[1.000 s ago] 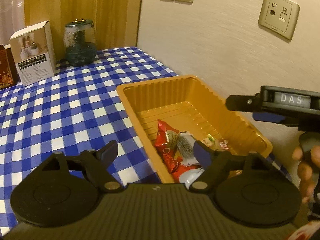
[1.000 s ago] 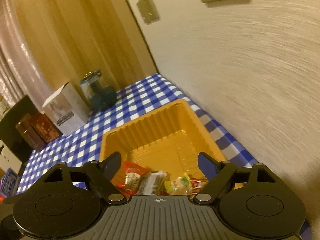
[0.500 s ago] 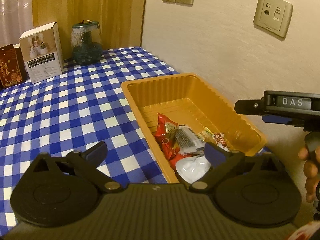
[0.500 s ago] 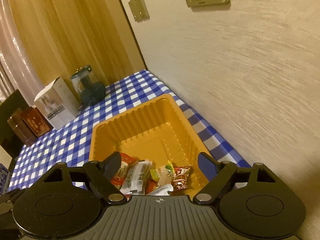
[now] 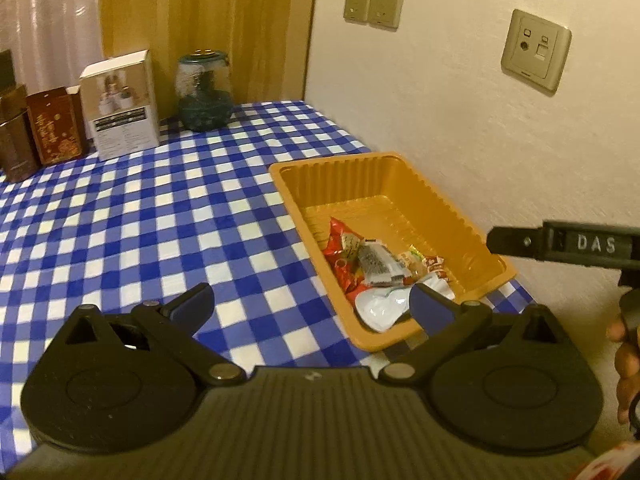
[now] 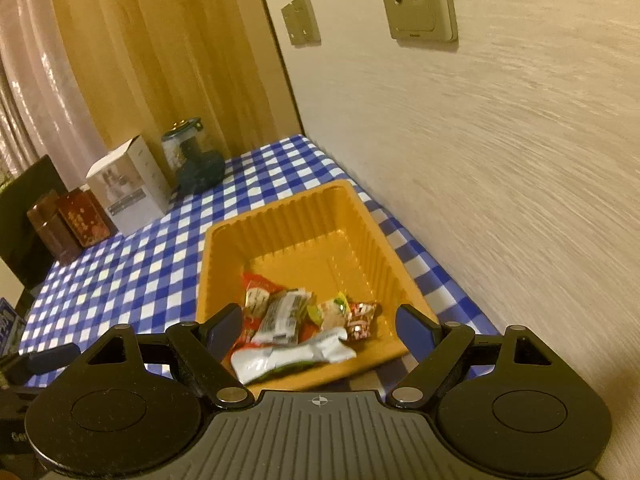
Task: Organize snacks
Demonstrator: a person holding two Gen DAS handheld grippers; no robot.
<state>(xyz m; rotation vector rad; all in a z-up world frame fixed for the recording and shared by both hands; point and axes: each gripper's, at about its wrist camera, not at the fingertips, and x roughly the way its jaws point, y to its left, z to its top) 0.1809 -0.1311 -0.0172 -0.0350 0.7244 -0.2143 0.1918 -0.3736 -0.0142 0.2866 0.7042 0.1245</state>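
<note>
An orange plastic tray point(image 5: 344, 172) stands on the blue-checked tablecloth close to the wall. In its near end lie several wrapped snacks: a red packet point(image 5: 340, 240), a silver one point(image 5: 374, 260) and a white packet point(image 5: 380, 308). My left gripper point(image 5: 310, 304) hovers open before the tray's near left corner, nothing between its fingers. My right gripper point(image 6: 320, 325) stands open above the tray's point(image 6: 280, 216) near rim, over the white packet point(image 6: 288, 354), holding nothing. Its black body marked DAS point(image 5: 580, 246) shows at the right of the left wrist view.
A white box point(image 5: 120, 104), a glass jar point(image 5: 204, 92) and brown boxes point(image 5: 52, 128) stand at the table's far end by a curtain. The wall with sockets point(image 5: 536, 48) runs close along the tray's right side. A hand point(image 5: 624, 360) shows at the right edge.
Both grippers have drawn back and up from the tray. The left jaws have spread wider. The white packet now shows in full at the tray's near end.
</note>
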